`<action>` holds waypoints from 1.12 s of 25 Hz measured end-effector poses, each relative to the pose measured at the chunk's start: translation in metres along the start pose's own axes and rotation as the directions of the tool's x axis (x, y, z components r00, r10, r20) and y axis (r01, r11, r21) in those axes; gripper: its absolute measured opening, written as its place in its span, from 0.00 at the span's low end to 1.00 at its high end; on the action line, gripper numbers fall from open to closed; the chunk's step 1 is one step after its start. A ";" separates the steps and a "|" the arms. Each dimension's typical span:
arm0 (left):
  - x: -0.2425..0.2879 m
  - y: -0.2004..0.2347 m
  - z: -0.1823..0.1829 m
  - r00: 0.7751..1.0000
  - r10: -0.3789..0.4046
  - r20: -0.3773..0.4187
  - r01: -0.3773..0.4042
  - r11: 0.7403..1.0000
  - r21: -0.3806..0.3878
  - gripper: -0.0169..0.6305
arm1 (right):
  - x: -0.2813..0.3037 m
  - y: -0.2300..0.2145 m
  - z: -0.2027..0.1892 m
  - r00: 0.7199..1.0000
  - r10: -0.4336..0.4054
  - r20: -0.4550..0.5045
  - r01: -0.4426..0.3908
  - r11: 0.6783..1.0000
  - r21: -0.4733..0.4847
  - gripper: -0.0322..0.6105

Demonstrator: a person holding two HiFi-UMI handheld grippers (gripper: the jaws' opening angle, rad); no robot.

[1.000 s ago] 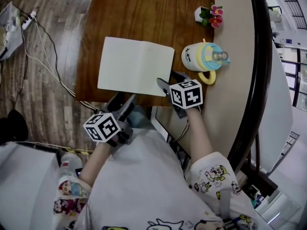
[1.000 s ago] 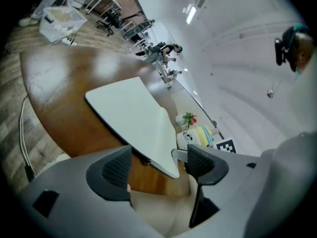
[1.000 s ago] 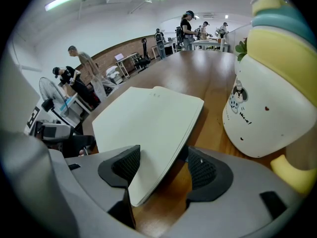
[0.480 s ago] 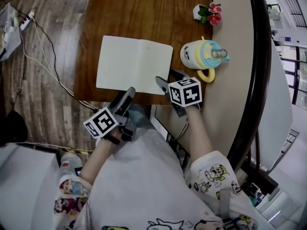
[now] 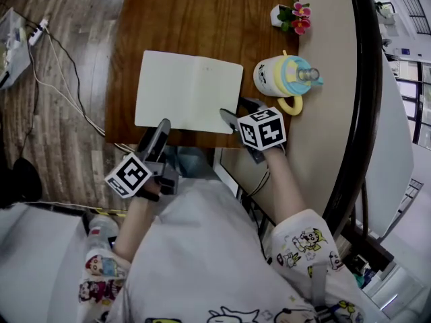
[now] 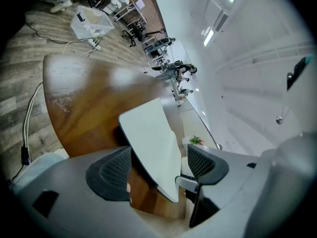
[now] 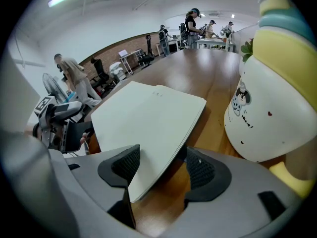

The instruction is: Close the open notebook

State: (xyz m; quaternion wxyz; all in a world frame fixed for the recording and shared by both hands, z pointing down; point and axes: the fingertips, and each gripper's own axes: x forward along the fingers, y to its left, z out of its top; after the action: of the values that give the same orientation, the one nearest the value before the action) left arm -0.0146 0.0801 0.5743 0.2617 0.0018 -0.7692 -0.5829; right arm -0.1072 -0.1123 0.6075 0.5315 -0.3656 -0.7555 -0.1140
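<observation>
1 open notebook (image 5: 188,91), 1 cup (image 5: 286,78), 1 flower pot (image 5: 279,19), left claw (image 5: 161,126) and right claw (image 5: 234,109) both spread apart

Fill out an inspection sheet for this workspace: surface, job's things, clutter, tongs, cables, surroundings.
Surface: brown wooden table with a beige strip along its right side.
Job's things: notebook, lying open and flat.
Clutter: yellow-and-blue cup right of the notebook; small flower pot beyond it.
Grippers: left tongs open at the notebook's near left edge; right tongs open, with the notebook's near right corner between the jaws; neither is closed on it.
Cables: white cables and a power strip on the floor left of the table.
Surroundings: wood floor; people standing far across the room.
</observation>
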 end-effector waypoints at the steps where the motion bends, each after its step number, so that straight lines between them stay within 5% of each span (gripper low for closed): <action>1: -0.001 0.003 0.003 1.000 0.010 0.005 -0.010 1.000 0.001 0.53 | 0.000 0.000 0.000 1.000 0.002 -0.001 -0.002 1.000 -0.002 0.47; 12: -0.002 0.006 0.041 0.996 0.030 0.080 -0.038 0.994 0.100 0.53 | 0.001 -0.001 -0.001 1.000 0.009 0.002 -0.009 1.000 -0.004 0.47; 21: 0.012 0.008 0.057 0.998 0.051 0.028 -0.054 0.989 0.134 0.53 | 0.000 -0.001 -0.001 1.000 0.013 0.019 -0.013 1.000 0.000 0.47; 28: 0.015 0.009 0.061 0.997 0.072 0.006 -0.072 0.974 0.217 0.23 | 0.000 -0.002 0.000 1.000 0.015 0.023 -0.015 1.000 0.003 0.47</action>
State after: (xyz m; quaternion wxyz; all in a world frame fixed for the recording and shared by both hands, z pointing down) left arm -0.0496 0.1333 0.5768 0.2818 0.0030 -0.8276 -0.4855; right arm -0.1088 -0.1131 0.6081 0.5242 -0.3719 -0.7590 -0.1045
